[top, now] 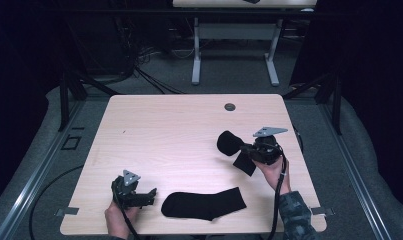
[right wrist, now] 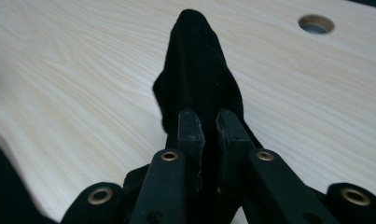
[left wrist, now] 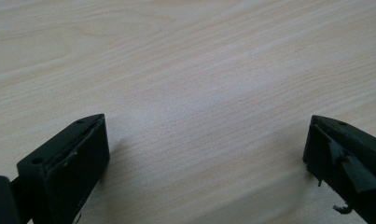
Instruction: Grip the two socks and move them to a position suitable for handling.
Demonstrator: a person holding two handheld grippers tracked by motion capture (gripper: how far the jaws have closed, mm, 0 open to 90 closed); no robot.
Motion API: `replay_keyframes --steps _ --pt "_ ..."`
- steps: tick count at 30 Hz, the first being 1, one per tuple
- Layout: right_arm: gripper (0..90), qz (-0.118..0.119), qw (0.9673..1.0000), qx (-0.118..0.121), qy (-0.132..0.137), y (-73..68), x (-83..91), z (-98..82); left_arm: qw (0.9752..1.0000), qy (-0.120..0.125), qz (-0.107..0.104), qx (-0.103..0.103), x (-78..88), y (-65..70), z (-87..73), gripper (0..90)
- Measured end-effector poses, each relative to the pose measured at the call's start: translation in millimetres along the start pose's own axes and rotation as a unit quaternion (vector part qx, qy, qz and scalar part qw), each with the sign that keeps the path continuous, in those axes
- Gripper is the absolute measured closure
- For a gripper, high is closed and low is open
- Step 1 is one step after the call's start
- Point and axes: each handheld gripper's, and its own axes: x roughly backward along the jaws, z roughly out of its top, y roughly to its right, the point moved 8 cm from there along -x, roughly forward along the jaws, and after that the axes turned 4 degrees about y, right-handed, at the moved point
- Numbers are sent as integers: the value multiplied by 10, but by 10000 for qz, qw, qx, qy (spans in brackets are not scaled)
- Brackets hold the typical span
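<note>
Two black socks are on the light wooden table (top: 179,130). One sock (top: 204,204) lies flat near the front edge. The other sock (top: 231,143) is pinched by my right gripper (top: 250,152) at the table's right side; in the right gripper view this sock (right wrist: 195,70) stretches away from the closed jaws of the right gripper (right wrist: 208,133) and droops to the tabletop. My left gripper (top: 144,196) rests at the front left, just left of the flat sock. In the left gripper view my left gripper (left wrist: 204,154) stands wide open over bare wood.
A round cable hole (top: 230,107) sits near the table's far edge, also the hole (right wrist: 316,23) in the right gripper view. Beyond the table stands another desk's white frame (top: 234,55) on grey carpet. Cables trail from both grippers off the front edge.
</note>
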Motion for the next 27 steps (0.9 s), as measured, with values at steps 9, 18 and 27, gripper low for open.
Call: replay_keyframes --steps 9,18,27 --pt "818 447 9976 462 242 -435 73 262 10000 -2 3 1 0 -1 0 1" --pt "811 1186 9900 767 -62 -857 -194 223 10000 -3 5 4 0 -1 0 1" --pt "807 1338 9831 911 -856 -913 -730 -98 10000 -1 7 12 0 -1 -1 1"
